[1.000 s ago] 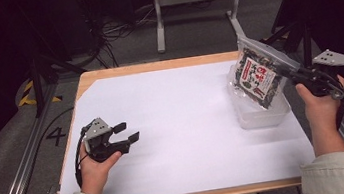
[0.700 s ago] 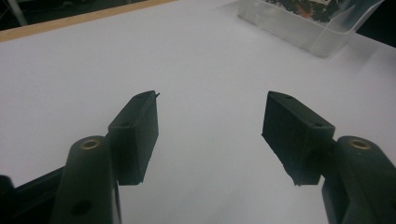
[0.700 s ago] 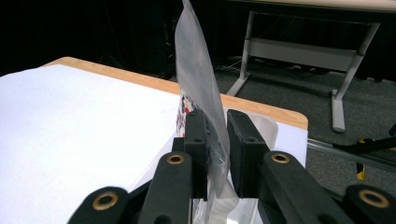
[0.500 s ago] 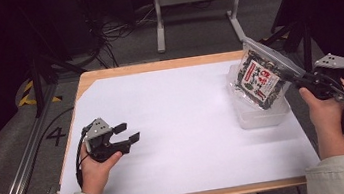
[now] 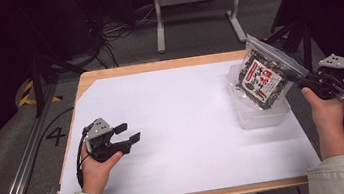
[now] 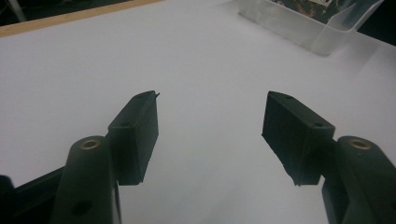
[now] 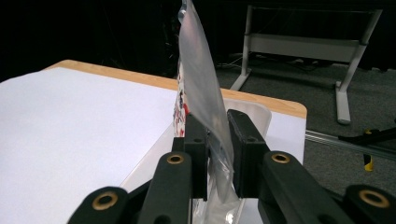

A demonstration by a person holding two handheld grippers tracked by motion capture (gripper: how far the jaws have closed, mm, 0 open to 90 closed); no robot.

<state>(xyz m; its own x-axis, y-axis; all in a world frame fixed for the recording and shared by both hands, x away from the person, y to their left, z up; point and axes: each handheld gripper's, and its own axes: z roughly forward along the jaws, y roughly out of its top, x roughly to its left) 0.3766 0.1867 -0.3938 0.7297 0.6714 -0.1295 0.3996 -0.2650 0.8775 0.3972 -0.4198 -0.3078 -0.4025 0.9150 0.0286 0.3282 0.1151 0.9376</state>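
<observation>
A clear plastic bag of dark snacks with a red-and-white label (image 5: 261, 79) hangs tilted over a clear plastic tub (image 5: 262, 114) at the table's right side. My right gripper (image 5: 294, 78) is shut on the bag's clear upper edge (image 7: 205, 98), which stands up between its black fingers (image 7: 245, 149). The bag's lower end dips into the tub. My left gripper (image 5: 128, 133) rests low over the white table at the left, held in a hand. It is open, with nothing but bare tabletop between its pads (image 6: 140, 128).
A white sheet (image 5: 184, 125) covers the wooden table. The tub's rim (image 6: 303, 28) lies far off in the left gripper view. Behind the table stand a grey metal frame (image 5: 195, 3) and loose cables on the floor.
My right gripper has drifted slightly rightward and down with the bag, which now tilts a little more. The left gripper has stayed put.
</observation>
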